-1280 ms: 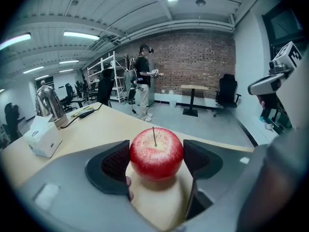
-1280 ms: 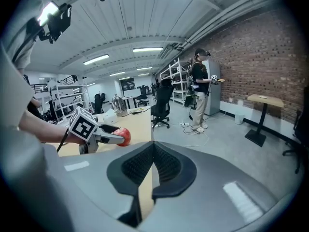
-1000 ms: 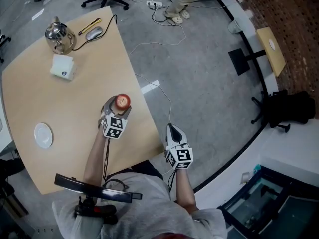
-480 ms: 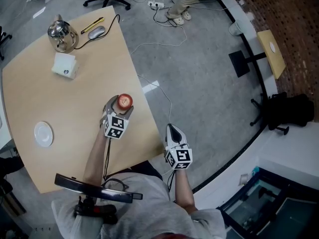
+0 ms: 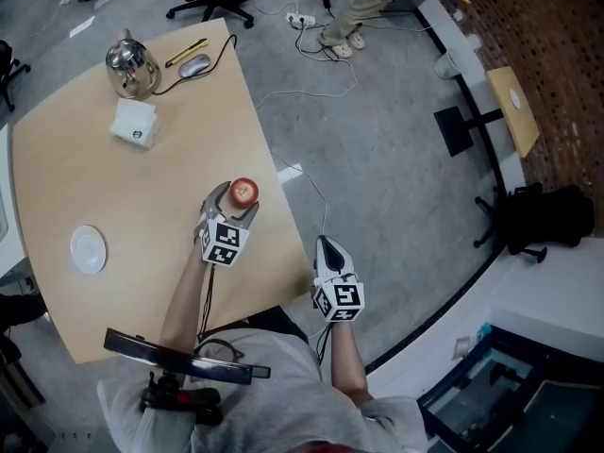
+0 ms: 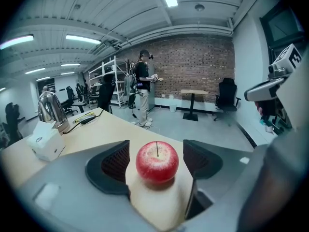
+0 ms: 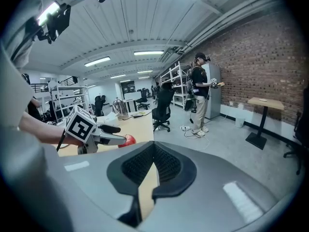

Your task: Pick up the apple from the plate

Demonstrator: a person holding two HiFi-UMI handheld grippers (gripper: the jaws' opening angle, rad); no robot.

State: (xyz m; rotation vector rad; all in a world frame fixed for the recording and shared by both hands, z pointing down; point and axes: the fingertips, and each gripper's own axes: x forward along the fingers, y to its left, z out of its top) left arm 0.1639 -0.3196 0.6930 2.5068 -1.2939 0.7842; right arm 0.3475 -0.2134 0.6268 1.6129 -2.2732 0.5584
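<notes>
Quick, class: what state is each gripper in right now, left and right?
Left gripper: open, jaws either side of the apple, gaps showing on both sides.
Right gripper: shut, nothing between its jaws.

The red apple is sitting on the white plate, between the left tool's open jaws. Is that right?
Not on the plate. The apple sits on the bare wooden table, between the left tool's open jaws. The head view shows the white plate empty, away to the side.
</notes>
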